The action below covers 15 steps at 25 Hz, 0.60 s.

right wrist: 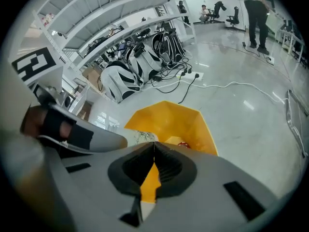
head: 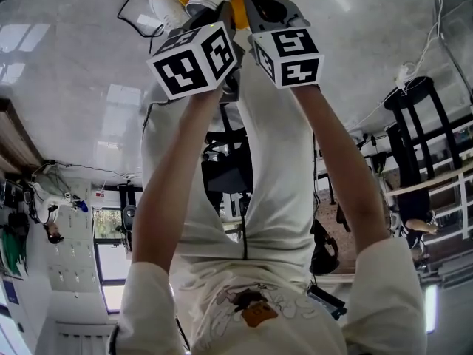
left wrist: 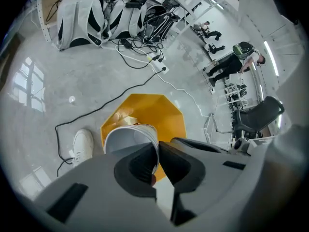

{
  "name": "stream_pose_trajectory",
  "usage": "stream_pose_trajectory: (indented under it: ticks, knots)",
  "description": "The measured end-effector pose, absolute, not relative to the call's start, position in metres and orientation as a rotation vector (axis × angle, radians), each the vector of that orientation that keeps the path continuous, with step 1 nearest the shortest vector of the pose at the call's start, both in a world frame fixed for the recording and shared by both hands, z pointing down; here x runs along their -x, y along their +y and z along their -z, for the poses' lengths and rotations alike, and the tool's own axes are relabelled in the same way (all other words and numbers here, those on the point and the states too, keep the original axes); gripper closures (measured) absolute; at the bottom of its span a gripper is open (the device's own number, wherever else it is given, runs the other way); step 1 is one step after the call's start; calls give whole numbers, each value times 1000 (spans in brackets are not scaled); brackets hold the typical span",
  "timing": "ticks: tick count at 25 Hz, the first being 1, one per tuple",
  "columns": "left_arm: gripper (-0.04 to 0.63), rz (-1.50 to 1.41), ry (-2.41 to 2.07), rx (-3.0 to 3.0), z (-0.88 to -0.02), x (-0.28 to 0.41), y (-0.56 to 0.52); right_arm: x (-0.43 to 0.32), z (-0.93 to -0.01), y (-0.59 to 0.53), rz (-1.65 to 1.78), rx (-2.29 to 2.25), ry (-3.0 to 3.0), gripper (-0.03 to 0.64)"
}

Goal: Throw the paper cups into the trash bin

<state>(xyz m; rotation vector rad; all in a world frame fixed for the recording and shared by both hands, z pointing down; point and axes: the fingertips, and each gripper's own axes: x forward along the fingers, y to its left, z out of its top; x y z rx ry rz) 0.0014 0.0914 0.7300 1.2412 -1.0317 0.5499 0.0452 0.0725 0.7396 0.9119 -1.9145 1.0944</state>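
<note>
Yellow trash bin (left wrist: 166, 112), red-printed item (right wrist: 184, 144) inside, below paper cup (left wrist: 128, 137) clamped by left gripper (left wrist: 158, 151); right gripper (right wrist: 154, 149) closed.

Floor (left wrist: 72, 81): pale grey, smooth and glossy, with window light reflected in it. Standing on it: one yellow eight-sided trash bin (left wrist: 169, 115), open at the top, and just beside it one white shoe (left wrist: 83, 145). Also on it: a black cable (left wrist: 93, 112) trailing in a loose curve past the bin, a white cable (left wrist: 157, 64) farther off, a row of white-and-black backpacks (left wrist: 77, 21) at the foot of the shelving, and one black stool (head: 414, 102) well apart.
</note>
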Motion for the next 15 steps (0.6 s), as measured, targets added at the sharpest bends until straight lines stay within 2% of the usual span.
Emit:
stream_pose_trajectory:
  ticks: [8, 10, 11, 15]
  knots:
    - [566, -573, -991, -1227, -777, -22, 83, -60, -780, 76, -1164, -944, -1860, 609]
    - [486, -569, -973, -1227, -777, -17, 80, -55, -781, 75, -1179, -954, -1852, 607]
    - [470, -569, -967, -1227, -774, -17, 80, -54, -779, 76, -1181, -957, -1850, 607]
    - [459, -589, -946, -1230, -750, -17, 88, -59, -758, 78, -1182, -960, -1841, 607]
